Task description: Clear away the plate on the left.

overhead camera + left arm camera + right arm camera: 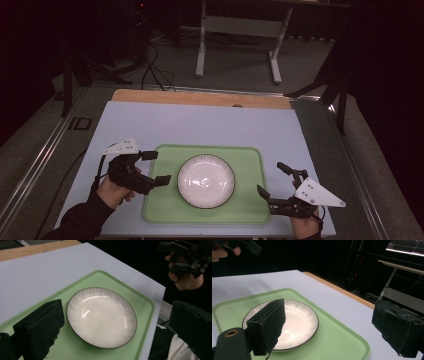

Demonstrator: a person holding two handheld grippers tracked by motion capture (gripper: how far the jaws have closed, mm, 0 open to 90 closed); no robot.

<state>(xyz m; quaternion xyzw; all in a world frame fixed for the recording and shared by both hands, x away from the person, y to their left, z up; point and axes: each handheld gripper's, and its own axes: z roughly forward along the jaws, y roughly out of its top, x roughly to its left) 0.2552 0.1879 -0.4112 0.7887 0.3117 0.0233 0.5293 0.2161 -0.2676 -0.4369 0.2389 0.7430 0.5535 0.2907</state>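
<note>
A white ribbed bowl with a dark rim (206,181) sits empty in the middle of a light green tray (250,156). My left gripper (157,167) hovers at the tray's left edge, open, its jaws pointing toward the bowl with nothing between them. My right gripper (270,178) is at the tray's right edge, also open and empty. In the left gripper view the bowl (101,317) lies ahead between the wide jaws of the left gripper (117,305), and the right gripper (185,257) is held in a hand beyond. In the right gripper view the bowl (294,325) lies partly behind the left jaw of the right gripper (329,307).
The tray rests on a pale sheet (200,125) covering the table, with a wooden strip (200,97) along the far edge. Beyond stand white desk legs (201,50) and floor cables (155,70). Dark surroundings flank both sides.
</note>
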